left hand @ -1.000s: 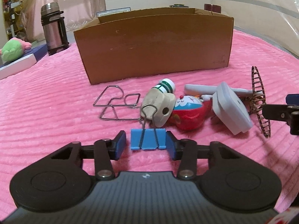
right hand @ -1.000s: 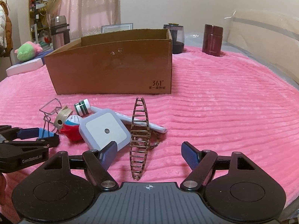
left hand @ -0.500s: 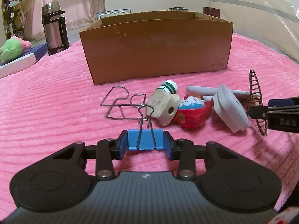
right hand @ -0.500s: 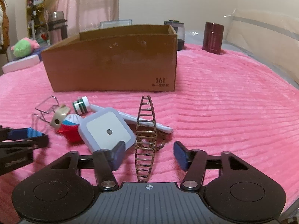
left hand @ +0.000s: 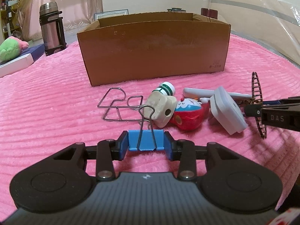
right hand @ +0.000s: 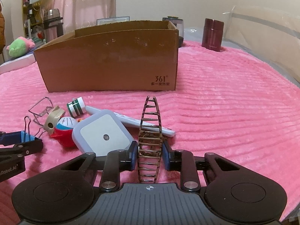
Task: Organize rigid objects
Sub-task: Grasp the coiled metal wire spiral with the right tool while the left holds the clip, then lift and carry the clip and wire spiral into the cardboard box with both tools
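On the pink blanket, my left gripper (left hand: 146, 147) is shut on a blue binder clip (left hand: 144, 140), whose wire handles stand upright; the clip also shows at the left of the right wrist view (right hand: 25, 136). My right gripper (right hand: 150, 154) is shut on a brown tortoiseshell hair clip (right hand: 150, 123) standing on edge, with both pads pressed against its sides. From the left wrist view, the hair clip (left hand: 257, 101) stands at the far right with the right gripper's fingertips on it. An open cardboard box (left hand: 153, 46) sits behind the pile.
Between the grippers lie a wire puzzle (left hand: 118, 103), a beige wooden piece (left hand: 159, 108), a green-striped bottle (left hand: 166, 90), a red-and-blue toy (left hand: 189, 112), a white square night light (right hand: 103, 133) and a white remote (right hand: 131, 120). A steel thermos (left hand: 51, 28) and a maroon flask (right hand: 212, 34) stand further back.
My right gripper's jaws went from wide open to shut on the hair clip. My left gripper closed on the blue binder clip.
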The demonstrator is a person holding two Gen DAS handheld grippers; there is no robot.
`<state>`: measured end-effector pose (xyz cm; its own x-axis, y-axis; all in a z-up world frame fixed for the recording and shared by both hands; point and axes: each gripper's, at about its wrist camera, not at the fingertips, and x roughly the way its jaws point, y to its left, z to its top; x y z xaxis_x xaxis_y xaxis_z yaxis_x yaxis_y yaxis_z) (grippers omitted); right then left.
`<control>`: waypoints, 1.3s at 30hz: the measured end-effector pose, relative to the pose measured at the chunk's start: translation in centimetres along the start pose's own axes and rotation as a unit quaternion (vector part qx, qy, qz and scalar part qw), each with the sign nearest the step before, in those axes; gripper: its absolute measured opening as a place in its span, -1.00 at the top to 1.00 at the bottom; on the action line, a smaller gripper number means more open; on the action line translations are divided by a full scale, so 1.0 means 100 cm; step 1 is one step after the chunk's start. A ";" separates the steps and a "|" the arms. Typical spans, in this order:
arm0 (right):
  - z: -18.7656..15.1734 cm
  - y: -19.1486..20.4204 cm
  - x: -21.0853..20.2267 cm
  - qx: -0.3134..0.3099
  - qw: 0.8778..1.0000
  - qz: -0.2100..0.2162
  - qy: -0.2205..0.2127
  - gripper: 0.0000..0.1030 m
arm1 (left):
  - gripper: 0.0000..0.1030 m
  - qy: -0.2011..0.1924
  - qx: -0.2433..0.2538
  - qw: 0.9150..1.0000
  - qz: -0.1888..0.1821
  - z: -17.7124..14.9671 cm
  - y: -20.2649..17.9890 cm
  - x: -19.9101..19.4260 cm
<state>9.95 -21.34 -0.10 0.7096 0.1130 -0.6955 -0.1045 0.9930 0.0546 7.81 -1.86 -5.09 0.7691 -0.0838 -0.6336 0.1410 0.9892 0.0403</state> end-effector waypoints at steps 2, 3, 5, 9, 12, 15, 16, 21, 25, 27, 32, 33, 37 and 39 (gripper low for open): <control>-0.002 -0.002 -0.004 0.002 1.000 0.003 0.004 0.54 | 0.33 0.000 -0.001 1.000 0.000 0.000 0.000 -0.002; -0.003 -0.003 -0.008 0.004 1.000 0.005 0.005 0.54 | 0.33 0.000 -0.001 1.000 -0.001 0.000 0.001 -0.003; -0.004 -0.004 -0.013 0.006 1.000 0.006 0.005 0.54 | 0.33 -0.002 -0.001 1.000 -0.002 0.000 0.000 -0.006; -0.005 -0.007 -0.026 0.006 1.000 0.007 0.002 0.54 | 0.33 -0.007 0.002 1.000 -0.006 0.000 -0.001 -0.012; -0.006 -0.012 -0.034 0.011 1.000 0.009 0.001 0.54 | 0.33 -0.010 0.003 1.000 -0.006 0.001 -0.002 -0.018; -0.007 -0.014 -0.041 0.013 1.000 0.008 -0.001 0.55 | 0.33 -0.012 0.005 1.000 -0.007 0.002 -0.002 -0.023; -0.007 -0.015 -0.044 0.014 1.000 0.008 -0.001 0.55 | 0.33 -0.013 0.005 1.000 -0.007 0.003 -0.002 -0.025; -0.009 -0.018 -0.051 0.014 1.000 0.009 -0.002 0.55 | 0.33 -0.017 0.007 1.000 -0.008 0.003 -0.002 -0.032; -0.010 -0.018 -0.056 0.014 1.000 0.008 -0.004 0.55 | 0.33 -0.019 0.009 1.000 -0.008 0.004 -0.001 -0.037; -0.008 -0.019 -0.057 0.013 1.000 0.008 -0.006 0.55 | 0.33 -0.020 0.010 1.000 -0.009 0.005 0.000 -0.039; -0.005 -0.019 -0.062 0.012 1.000 0.011 -0.012 0.55 | 0.33 -0.024 0.017 0.999 -0.013 0.011 0.000 -0.042; -0.004 -0.019 -0.063 0.012 1.000 0.012 -0.013 0.55 | 0.33 -0.025 0.019 0.999 -0.013 0.012 0.000 -0.042; 0.002 -0.021 -0.065 0.012 1.000 0.019 -0.018 0.55 | 0.33 -0.026 0.022 0.999 -0.017 0.018 0.002 -0.043; 0.006 -0.023 -0.067 0.012 0.999 0.023 -0.020 0.55 | 0.33 -0.027 0.024 0.999 -0.020 0.022 0.003 -0.043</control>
<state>5.86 -24.37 4.81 0.7319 0.1584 -0.6627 -0.1207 0.9874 0.1027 5.88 -1.51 -0.67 0.7947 -0.1298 -0.5930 0.1998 0.9784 0.0536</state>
